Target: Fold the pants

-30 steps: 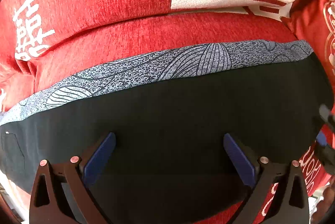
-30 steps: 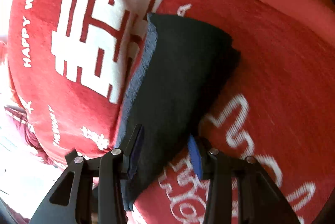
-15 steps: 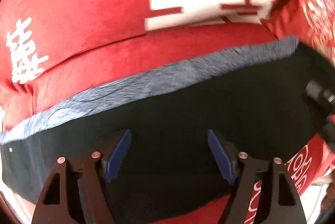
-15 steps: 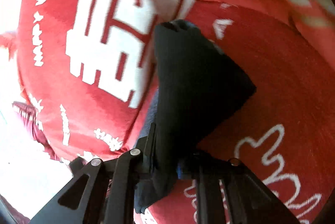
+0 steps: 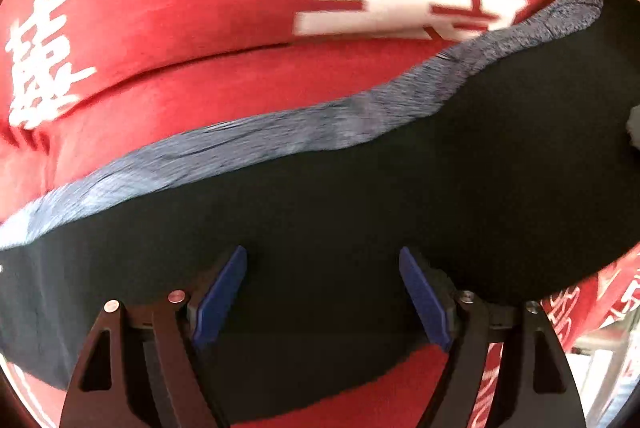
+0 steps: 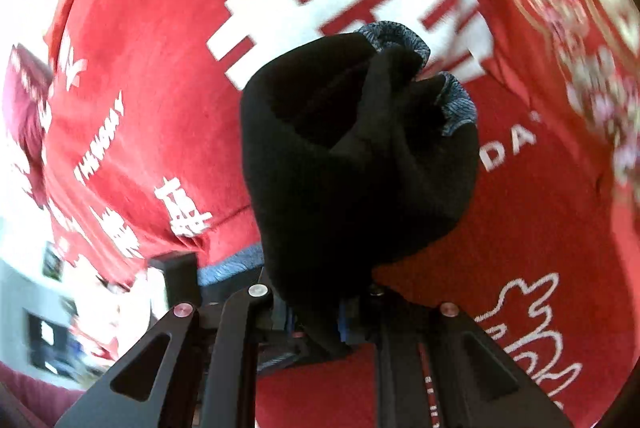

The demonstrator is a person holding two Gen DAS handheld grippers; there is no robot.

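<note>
Red bedding point(image 5: 168, 40) with white characters is lying under everything we are seeing. Our left gripper point(image 5: 322, 292) is hanging open over the black pants point(image 5: 360, 196), pads apart, after narrowing a little. Only the right view is showing our right gripper point(image 6: 316, 320) pinching one bunched end of the pants, lifted; red cover around is free.

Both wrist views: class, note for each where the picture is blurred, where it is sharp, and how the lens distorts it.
Left wrist view: the grey band of the pants and the white characters on the red blanket are smeared; the left gripper stays crisp. Right wrist view: the blanket print streaks most at the edges, the right gripper is sharp. Both: fisheye bulge, dark corners.
</note>
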